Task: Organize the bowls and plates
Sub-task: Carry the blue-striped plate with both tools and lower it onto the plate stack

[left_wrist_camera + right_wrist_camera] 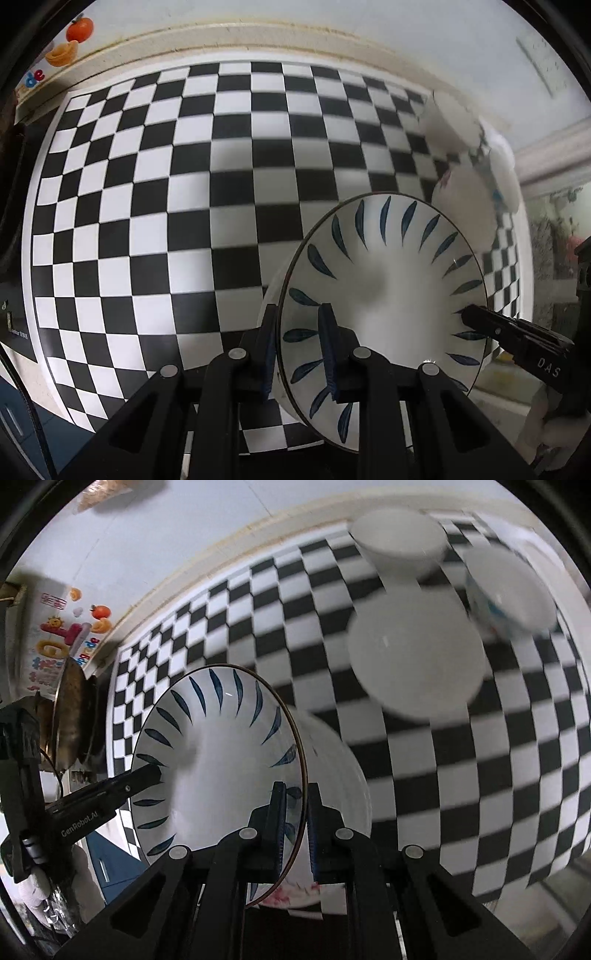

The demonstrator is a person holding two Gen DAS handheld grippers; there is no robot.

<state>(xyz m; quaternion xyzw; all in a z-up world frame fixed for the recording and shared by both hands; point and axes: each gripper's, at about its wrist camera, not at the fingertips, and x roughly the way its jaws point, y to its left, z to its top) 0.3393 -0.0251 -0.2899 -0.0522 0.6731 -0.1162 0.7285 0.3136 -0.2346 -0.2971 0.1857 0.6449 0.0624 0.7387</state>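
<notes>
Both wrist views closely face one leaf-patterned bowl [384,295] from opposite rims.

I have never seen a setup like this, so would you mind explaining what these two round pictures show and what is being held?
These come from two hand-held grippers, each with a fisheye camera looking along its two fingers; no robot arm is involved. In the left wrist view, the left gripper is shut on the rim of a bowl with blue leaf marks, and the right gripper grips the opposite rim. The right wrist view shows the same bowl from the other side. Both stand over a black-and-white checkered surface. Further back on it stand three white bowls, slightly blurred. One has coloured marks on its outside.
</notes>
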